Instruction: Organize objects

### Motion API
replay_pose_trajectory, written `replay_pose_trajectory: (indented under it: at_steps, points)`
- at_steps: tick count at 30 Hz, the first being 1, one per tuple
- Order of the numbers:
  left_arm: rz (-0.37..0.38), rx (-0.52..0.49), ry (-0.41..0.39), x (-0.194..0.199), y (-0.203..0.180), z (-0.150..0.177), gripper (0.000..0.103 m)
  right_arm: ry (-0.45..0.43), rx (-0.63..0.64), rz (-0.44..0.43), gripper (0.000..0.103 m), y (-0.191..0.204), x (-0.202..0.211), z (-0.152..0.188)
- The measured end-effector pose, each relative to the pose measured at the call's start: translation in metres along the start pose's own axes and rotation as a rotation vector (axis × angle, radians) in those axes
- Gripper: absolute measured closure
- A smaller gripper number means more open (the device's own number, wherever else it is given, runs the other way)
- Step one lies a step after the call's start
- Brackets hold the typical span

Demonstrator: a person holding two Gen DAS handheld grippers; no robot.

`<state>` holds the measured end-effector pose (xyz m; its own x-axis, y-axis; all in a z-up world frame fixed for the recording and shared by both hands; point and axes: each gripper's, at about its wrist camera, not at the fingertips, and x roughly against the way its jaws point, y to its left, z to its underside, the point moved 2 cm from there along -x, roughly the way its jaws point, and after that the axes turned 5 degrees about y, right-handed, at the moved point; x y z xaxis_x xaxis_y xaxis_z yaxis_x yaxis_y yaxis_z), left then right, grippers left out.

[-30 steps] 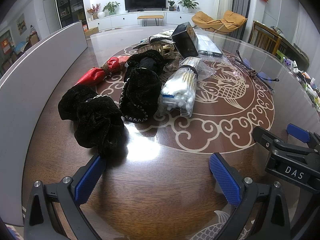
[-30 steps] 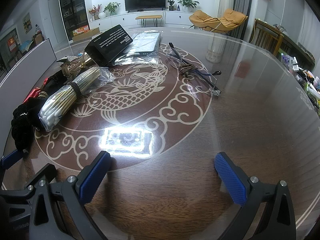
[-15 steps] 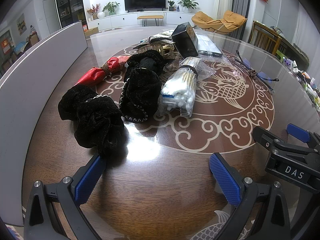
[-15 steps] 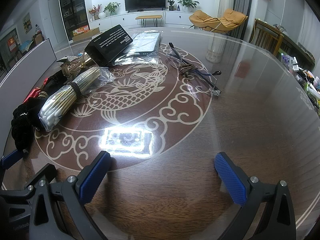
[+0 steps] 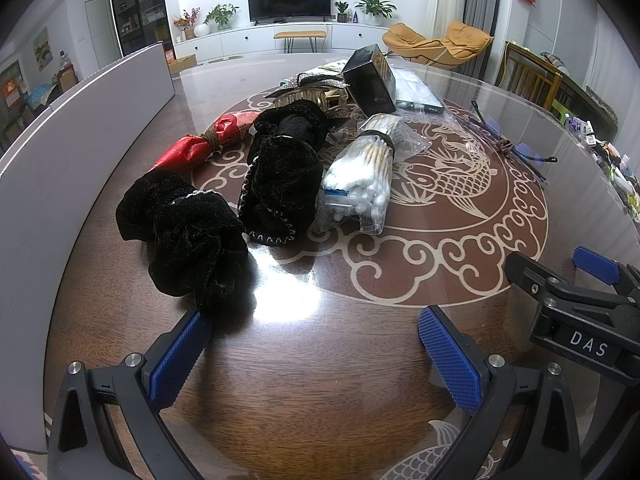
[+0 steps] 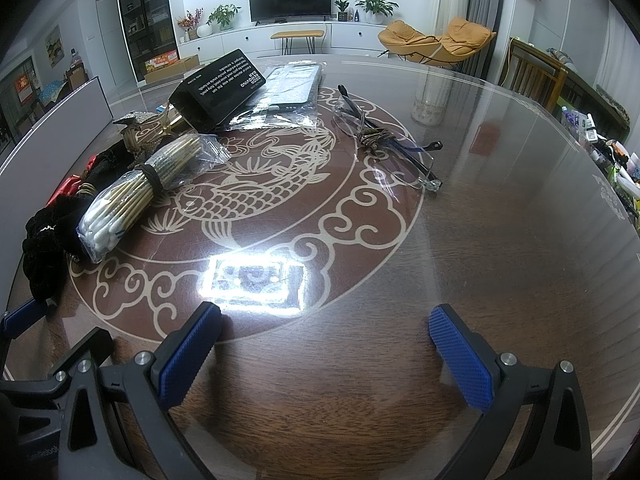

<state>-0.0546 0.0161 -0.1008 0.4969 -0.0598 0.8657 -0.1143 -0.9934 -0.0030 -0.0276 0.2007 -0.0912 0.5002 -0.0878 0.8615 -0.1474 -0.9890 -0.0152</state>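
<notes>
Left gripper [image 5: 312,344] and right gripper [image 6: 324,344] are held spread and empty above the table [image 6: 500,240]. Black velvet scrunchies [image 5: 188,236], bagged swabs [image 5: 360,184] and glasses [image 6: 384,140] are clustered mid-table.

Counts, all placed relative to cotton swab bag [image 5: 360,184]:
- cotton swab bag: one.
- black velvet scrunchies: two, one just left [image 5: 280,188], one further left [image 5: 184,236].
- red wrapped packet [image 5: 200,146]: one, far left.
- black box [image 5: 370,80]: one, behind.
- gold hair clip [image 5: 316,98]: one, behind.
- clear flat packet [image 6: 294,88]: one, behind.
- glasses [image 6: 384,148]: one pair, right.
</notes>
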Motion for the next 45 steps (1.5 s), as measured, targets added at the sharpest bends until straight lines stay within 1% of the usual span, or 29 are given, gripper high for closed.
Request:
replay_pose_trajectory:
  at_steps: [14,16,21,23,24,26,27,29,30,32,33,34,35,36,37,38,39,40,42,45]
  points:
    - [-0.001,-0.004,0.003,0.000,-0.001,0.001,0.000,0.000,0.000,0.000,0.000,0.000,0.000,0.000]
    - [0.009,-0.023,0.007,0.005,0.000,0.009,0.000,0.000,0.000,0.000,0.000,0.000,0.000,0.000]
    - [0.056,-0.103,0.000,0.026,0.009,0.046,0.000,0.000,0.000,0.000,0.000,0.000,0.000,0.000]
    - [0.059,-0.099,0.025,0.030,0.016,0.050,0.000,0.000,0.000,0.000,0.000,0.000,0.000,0.000]
    - [0.089,-0.087,0.031,0.034,0.022,0.048,0.000,0.000,0.000,0.000,0.000,0.000,0.000,0.000]
    - [0.110,-0.053,-0.004,0.041,0.032,0.036,0.000,0.000,0.002,-0.001,0.000,0.000,0.000,0.000]
    - [0.107,0.001,-0.041,0.046,0.043,0.018,0.000,0.000,0.002,-0.001,0.000,0.000,0.000,0.000]
    - [0.122,0.096,-0.068,0.048,0.061,-0.007,0.000,0.000,0.002,-0.001,0.000,0.000,0.000,0.000]
    - [0.134,0.184,-0.070,0.044,0.076,-0.025,0.000,0.000,0.002,-0.001,0.000,0.000,0.000,0.000]
    - [0.144,0.287,-0.055,0.031,0.093,-0.042,0.000,-0.001,0.002,-0.001,0.000,0.000,0.000,0.000]
    - [0.138,0.343,-0.029,0.016,0.103,-0.050,0.000,-0.001,0.002,-0.001,0.000,0.000,0.000,0.000]
    - [0.133,0.371,-0.007,0.004,0.108,-0.053,0.009,-0.001,0.002,-0.001,0.000,0.000,0.000,0.000]
    - [0.135,0.393,0.019,-0.006,0.111,-0.054,0.021,-0.001,0.003,-0.001,0.000,0.000,0.000,0.000]
    - [0.137,0.409,0.053,-0.020,0.114,-0.054,0.027,-0.001,0.002,-0.001,0.000,0.000,0.000,0.000]
    - [0.113,0.385,0.005,-0.016,0.111,-0.055,0.030,0.000,0.002,-0.001,0.000,0.000,0.000,0.000]
    - [0.091,0.358,0.002,-0.015,0.108,-0.055,0.039,0.000,0.002,-0.001,0.000,0.000,0.000,0.000]
    - [0.099,0.331,0.021,-0.017,0.104,-0.054,0.045,0.000,0.002,-0.001,0.000,0.000,0.000,0.000]
    - [0.106,0.305,0.021,-0.016,0.102,-0.049,0.050,0.001,0.002,-0.001,0.000,0.000,0.001,0.000]
    - [0.092,0.220,0.029,-0.010,0.095,-0.036,0.052,0.000,0.002,-0.001,0.000,0.000,0.000,0.000]
    - [0.117,0.129,0.036,0.001,0.089,-0.014,0.052,0.000,0.002,-0.001,0.000,0.000,0.000,0.000]
